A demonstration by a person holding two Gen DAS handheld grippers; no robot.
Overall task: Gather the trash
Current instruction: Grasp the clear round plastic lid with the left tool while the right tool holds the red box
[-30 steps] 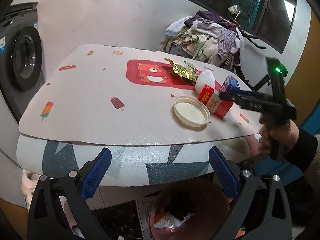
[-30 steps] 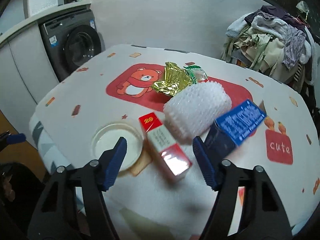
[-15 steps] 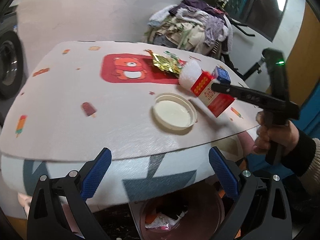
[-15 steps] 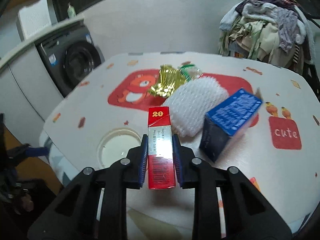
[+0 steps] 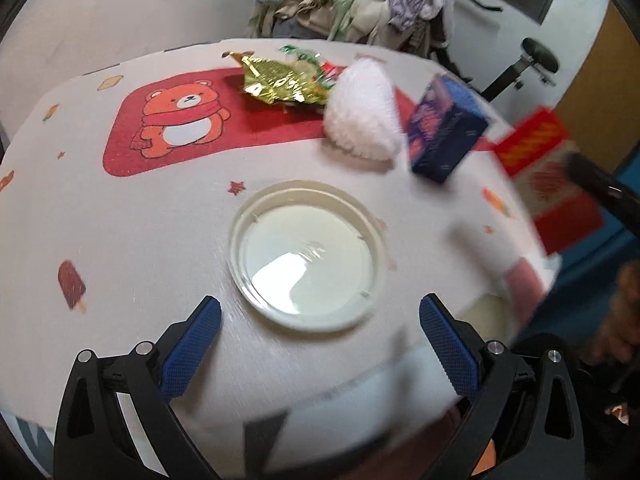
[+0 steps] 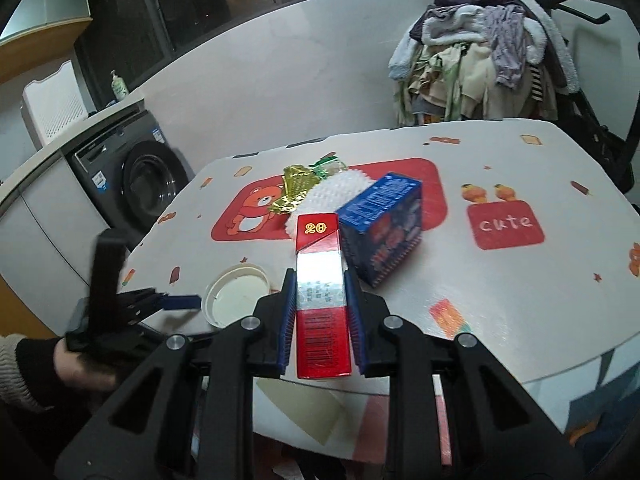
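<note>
- Bear-print cloth covers the bench (image 5: 120, 240); white lid (image 5: 306, 254) lies near its front edge
- my left jaws (image 5: 320, 348) gape just before that lid
- my right jaws (image 6: 320, 320) clamp the red carton (image 6: 322, 300), lifted beside the blue box (image 6: 384, 226)

red box (image 6: 323, 300) lifted; lid (image 5: 307, 254), wrappers (image 5: 282, 81) on table.

Home, laundry or utility corner; dark front-load washing machine (image 6: 132, 188) built in under counter at left; soap pump bottle (image 6: 119, 85) on counter above it; big heap of mixed clothes (image 6: 484, 56) piled on rack behind table; table (image 6: 520, 280) covered with childish printed cloth, red bear patch (image 5: 180, 120), ice-cream pictures, word "cute" (image 6: 506, 222); dark window panes (image 6: 224, 4) along back wall; wooden door (image 5: 592, 80) at right side; black padded seat (image 5: 540, 54) of exercise equipment near door.
</note>
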